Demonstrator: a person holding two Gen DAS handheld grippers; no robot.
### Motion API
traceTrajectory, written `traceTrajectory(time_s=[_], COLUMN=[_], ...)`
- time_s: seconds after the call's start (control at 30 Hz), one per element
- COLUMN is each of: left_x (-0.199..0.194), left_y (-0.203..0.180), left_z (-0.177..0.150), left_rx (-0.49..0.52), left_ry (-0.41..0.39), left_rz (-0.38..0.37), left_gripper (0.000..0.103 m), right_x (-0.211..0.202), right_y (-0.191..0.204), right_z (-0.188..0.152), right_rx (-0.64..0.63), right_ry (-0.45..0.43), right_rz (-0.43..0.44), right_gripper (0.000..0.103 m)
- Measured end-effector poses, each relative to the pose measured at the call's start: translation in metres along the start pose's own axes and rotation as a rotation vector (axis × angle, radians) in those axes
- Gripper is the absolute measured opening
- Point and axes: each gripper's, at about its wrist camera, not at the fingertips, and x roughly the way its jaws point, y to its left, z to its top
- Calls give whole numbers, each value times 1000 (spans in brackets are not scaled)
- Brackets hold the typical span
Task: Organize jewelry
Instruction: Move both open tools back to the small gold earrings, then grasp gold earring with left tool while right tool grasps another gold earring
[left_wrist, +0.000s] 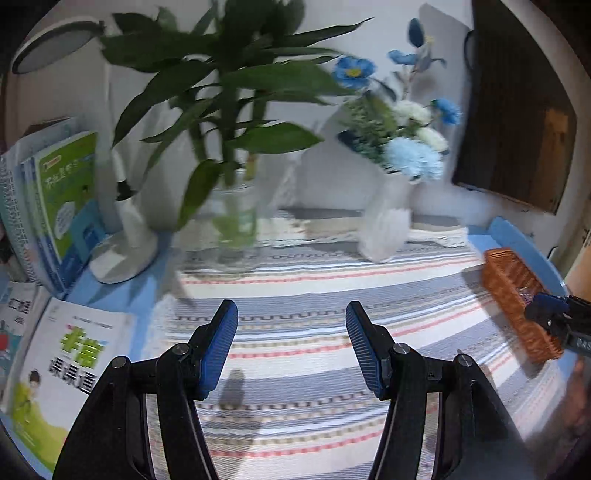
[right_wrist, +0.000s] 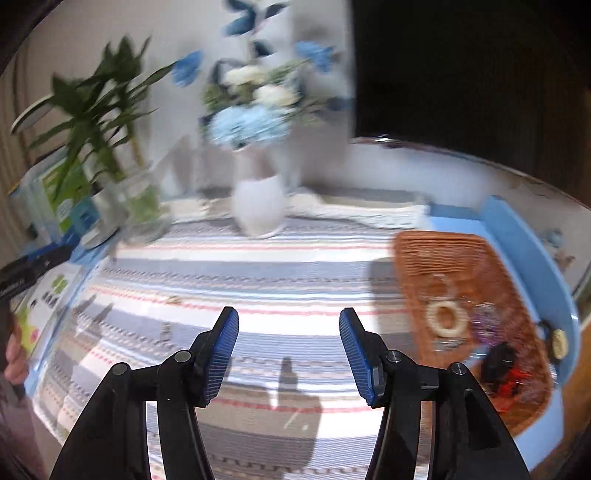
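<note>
Both the left tongs (left_wrist: 291, 343) and the right tongs (right_wrist: 289, 350) are spread wide and hold nothing, above the striped cloth (right_wrist: 258, 280) on the surface. The jewelry lies in a wicker tray (right_wrist: 436, 251) at the right edge: a pale ring (right_wrist: 445, 316), purple beads (right_wrist: 487, 325) and a red piece (right_wrist: 511, 384), all blurred. A white vase (right_wrist: 258, 210) of blue flowers stands far behind.

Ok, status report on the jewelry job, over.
Left tool open, empty, above striped cloth. Right tool open, empty. Jewelry sits in wicker basket, white ring visible. Nothing blocking.
</note>
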Motion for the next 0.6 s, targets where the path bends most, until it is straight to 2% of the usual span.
traceTrajectory(time_s=[0.13, 0.27, 0.33, 0.43, 0.5, 0.53, 0.6], left_x=[26, 57, 73, 93, 109, 115, 127], left_y=[8, -4, -9, -15, -17, -18, -21], left_z=[-2, -4, -4, -5, -7, -8, -9], left_rx=[4, 47, 64, 59, 27, 21, 38], left_ry=[53, 121, 163, 224, 294, 319, 348], left_rz=[-44, -99, -143, -226, -336, -363, -362], left_gripper=[59, 52, 50, 48, 43, 43, 39], right_x=[33, 74, 92, 109, 121, 126, 141], right_y=[36, 61, 71, 85, 96, 100, 111], right_z=[-7, -27, -32, -32, -28, -27, -25], right_rx=[-19, -16, -25, -70, -117, -138, -176], right_ry=[57, 181, 235, 257, 256, 259, 274], right_rz=[158, 307, 350, 340, 323, 311, 299], right_gripper=[58, 58, 58, 58, 57, 55, 42])
